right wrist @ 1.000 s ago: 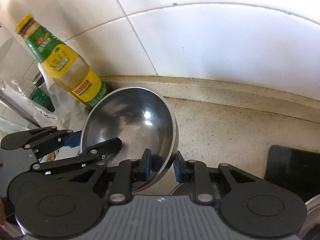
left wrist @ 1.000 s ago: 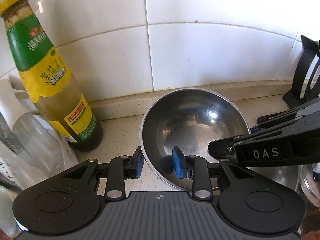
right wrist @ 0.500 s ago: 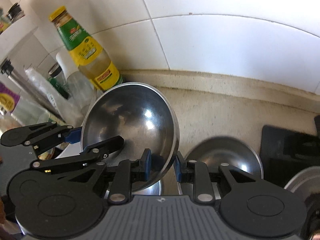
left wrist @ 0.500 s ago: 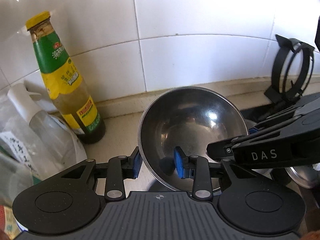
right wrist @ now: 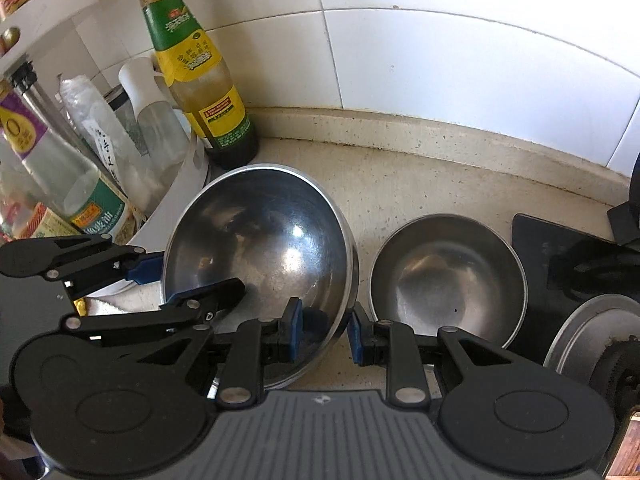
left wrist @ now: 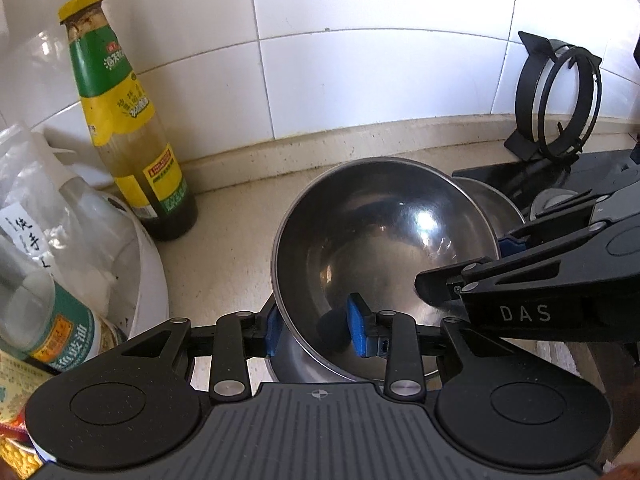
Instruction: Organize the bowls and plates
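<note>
- Steel bowl [left wrist: 384, 248], the larger one, is gripped by both tools at once and tilted, its open mouth turned up and toward the cameras. It has no long axis, being round.
- In the right wrist view the same bowl [right wrist: 260, 256] leans with its hollow facing up and to the left, and its right edge drops steeply toward the speckled tabletop [right wrist: 420, 168].
- Left gripper [left wrist: 316, 330] pinches the bowl's near left rim, one blue pad outside the wall and one inside the hollow; its jaws are drawn close on the thin metal.
- Right gripper [right wrist: 324, 330] pinches the near right rim the same way, left pad inside the bowl and right pad outside, jaws pressed nearly together.
- Whether the bowl's underside touches the tabletop cannot be told.
- Second, smaller steel bowl [right wrist: 448, 276] sits upright on the tabletop just to the right of the held one, mouth straight up; in the left wrist view only a sliver of it [left wrist: 490, 200] shows behind the big bowl's rim.
- Tall sauce bottle [left wrist: 128, 120] with green and yellow labels stands upright near the tiled wall, left of the big bowl and apart from it.
- Black stovetop [right wrist: 560, 260] lies to the right of the smaller bowl.
- Metal lid [right wrist: 592, 332] lies at the right edge.
</note>
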`<state>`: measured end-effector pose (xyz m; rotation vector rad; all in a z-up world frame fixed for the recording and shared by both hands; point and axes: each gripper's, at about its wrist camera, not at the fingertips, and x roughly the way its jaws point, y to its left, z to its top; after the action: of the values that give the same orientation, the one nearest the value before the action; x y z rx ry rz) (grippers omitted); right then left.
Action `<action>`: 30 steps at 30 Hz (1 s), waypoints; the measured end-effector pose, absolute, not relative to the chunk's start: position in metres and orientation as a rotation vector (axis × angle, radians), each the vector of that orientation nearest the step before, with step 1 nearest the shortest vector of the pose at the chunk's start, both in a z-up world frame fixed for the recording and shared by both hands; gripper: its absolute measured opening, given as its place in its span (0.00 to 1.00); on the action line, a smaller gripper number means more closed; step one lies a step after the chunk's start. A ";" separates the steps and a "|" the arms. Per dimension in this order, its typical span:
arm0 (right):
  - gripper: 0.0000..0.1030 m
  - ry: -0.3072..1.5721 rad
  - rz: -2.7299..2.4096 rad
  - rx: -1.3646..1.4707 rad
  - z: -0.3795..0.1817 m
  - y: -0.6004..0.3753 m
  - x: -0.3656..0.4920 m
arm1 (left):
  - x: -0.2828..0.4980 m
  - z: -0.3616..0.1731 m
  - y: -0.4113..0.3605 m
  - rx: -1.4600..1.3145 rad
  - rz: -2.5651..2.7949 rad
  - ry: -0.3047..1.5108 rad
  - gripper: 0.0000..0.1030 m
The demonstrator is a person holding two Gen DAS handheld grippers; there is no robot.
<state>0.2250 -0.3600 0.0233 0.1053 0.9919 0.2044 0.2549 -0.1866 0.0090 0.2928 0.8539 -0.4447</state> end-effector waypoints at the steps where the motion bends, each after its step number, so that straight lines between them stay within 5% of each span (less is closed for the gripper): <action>1: 0.42 0.986 0.200 0.092 0.024 -0.358 0.224 | 0.255 0.009 -0.186 0.293 -0.445 0.855 0.39; 30: 0.42 0.975 0.148 -0.038 0.011 -0.326 0.227 | 0.261 -0.009 -0.169 0.298 -0.431 0.900 0.37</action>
<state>0.2265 -0.3261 0.0111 -0.0376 0.9749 0.1482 0.2606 -0.1693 -0.0089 0.2979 0.8997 -0.4309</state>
